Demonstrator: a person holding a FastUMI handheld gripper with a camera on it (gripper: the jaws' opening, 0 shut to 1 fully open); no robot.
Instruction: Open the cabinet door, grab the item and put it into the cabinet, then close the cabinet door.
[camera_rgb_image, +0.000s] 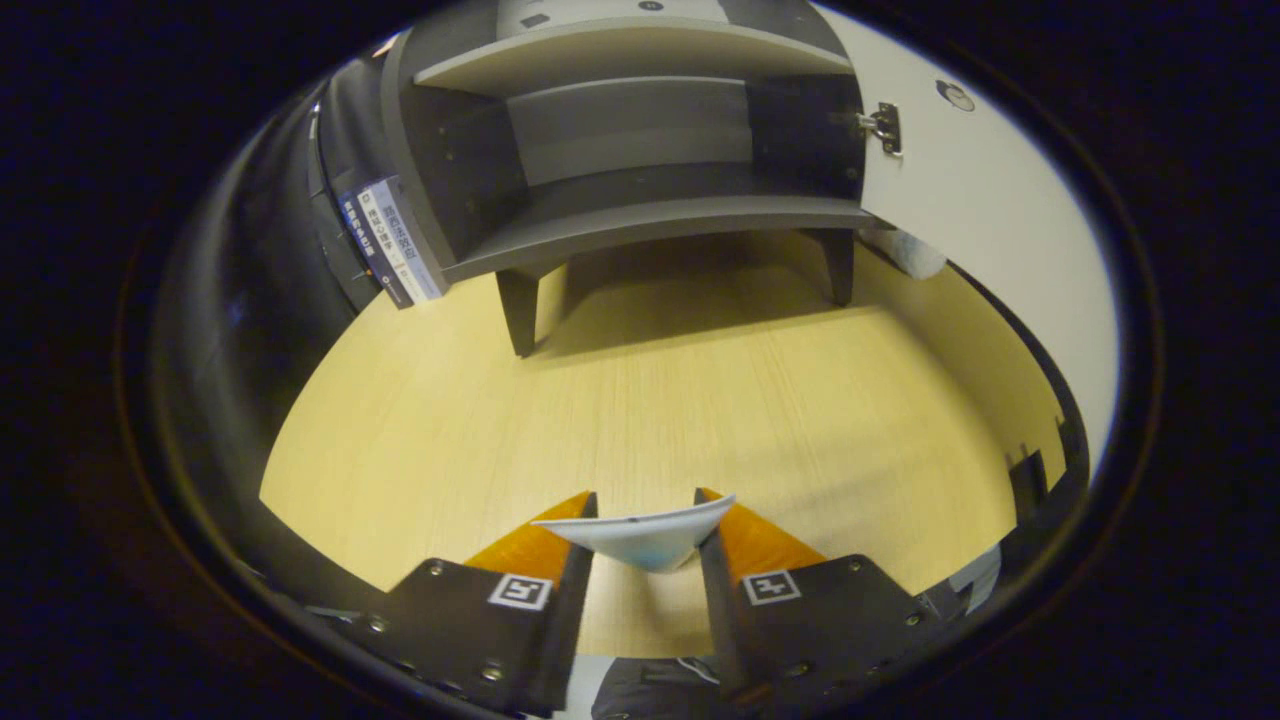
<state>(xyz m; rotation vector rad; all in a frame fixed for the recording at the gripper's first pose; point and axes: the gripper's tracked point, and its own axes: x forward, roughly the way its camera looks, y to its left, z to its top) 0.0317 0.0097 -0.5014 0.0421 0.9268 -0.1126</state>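
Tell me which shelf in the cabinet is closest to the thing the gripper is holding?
The bottom shelf, right above the cabinet's legs. The upper shelf sits higher. The gripper is shut on a white packet, with the door open.

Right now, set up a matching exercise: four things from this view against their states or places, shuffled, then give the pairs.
Things:
1. cabinet door
2. white item
3. lower shelf
4. books

States or places:
A. upright beside the cabinet's outer wall
B. swung open
C. pinched between the fingers of the gripper
D. bare, beyond the fingers

Pairs: 1-B, 2-C, 3-D, 4-A
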